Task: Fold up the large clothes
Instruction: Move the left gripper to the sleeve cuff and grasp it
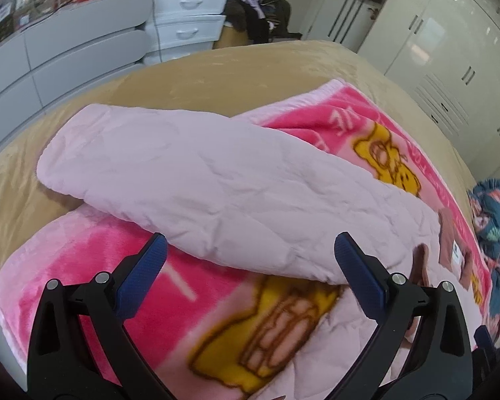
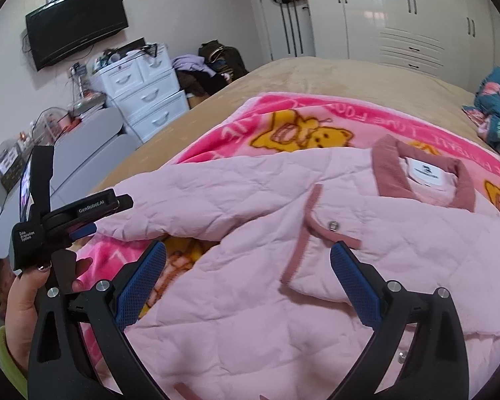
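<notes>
Two grippers, both spread wide and empty. Left wrist view: my left gripper (image 1: 250,260) hovers at the pink quilted jacket's (image 1: 216,193) sleeve, which runs diagonally away up-left across the cartoon blanket (image 1: 83,266). Right wrist view: my right gripper (image 2: 248,260) sits over the jacket's front, collar (image 2: 423,180) further off to the right. I'd say the left one's closer to the sleeve. Tan bed (image 2: 316,73) beneath, wardrobes (image 2: 400,10) beyond.
</notes>
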The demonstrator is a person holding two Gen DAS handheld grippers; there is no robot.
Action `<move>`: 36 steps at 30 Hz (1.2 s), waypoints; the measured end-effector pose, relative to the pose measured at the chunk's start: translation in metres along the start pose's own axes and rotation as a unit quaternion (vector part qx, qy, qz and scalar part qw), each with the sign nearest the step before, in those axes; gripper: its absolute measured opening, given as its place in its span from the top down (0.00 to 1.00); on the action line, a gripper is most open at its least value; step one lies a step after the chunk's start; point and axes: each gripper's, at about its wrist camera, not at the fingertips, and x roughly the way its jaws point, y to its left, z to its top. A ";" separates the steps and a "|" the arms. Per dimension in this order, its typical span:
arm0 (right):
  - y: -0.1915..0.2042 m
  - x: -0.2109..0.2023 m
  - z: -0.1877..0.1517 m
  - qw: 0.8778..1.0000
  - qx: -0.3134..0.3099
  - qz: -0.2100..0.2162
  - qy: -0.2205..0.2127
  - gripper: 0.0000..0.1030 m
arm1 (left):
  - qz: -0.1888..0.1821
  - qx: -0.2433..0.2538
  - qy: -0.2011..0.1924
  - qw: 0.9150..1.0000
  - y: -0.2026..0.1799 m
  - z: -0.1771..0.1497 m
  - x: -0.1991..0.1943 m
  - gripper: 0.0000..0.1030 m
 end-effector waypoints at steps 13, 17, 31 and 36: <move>0.023 0.038 0.002 0.999 -0.010 0.027 0.027 0.05 | 0.015 -0.095 0.016 0.995 0.058 0.010 0.020 0.09; 0.022 0.046 -0.001 0.999 -0.005 0.030 0.033 0.05 | 0.001 -0.135 0.020 0.991 0.077 0.011 0.028 0.09; -0.009 0.029 -0.014 0.998 0.038 0.032 0.030 0.05 | -0.072 -0.300 -0.036 0.951 0.137 0.014 0.055 0.09; -0.038 0.012 -0.024 0.996 0.078 0.025 0.028 0.05 | -0.095 -0.327 -0.079 0.937 0.148 0.016 0.050 0.25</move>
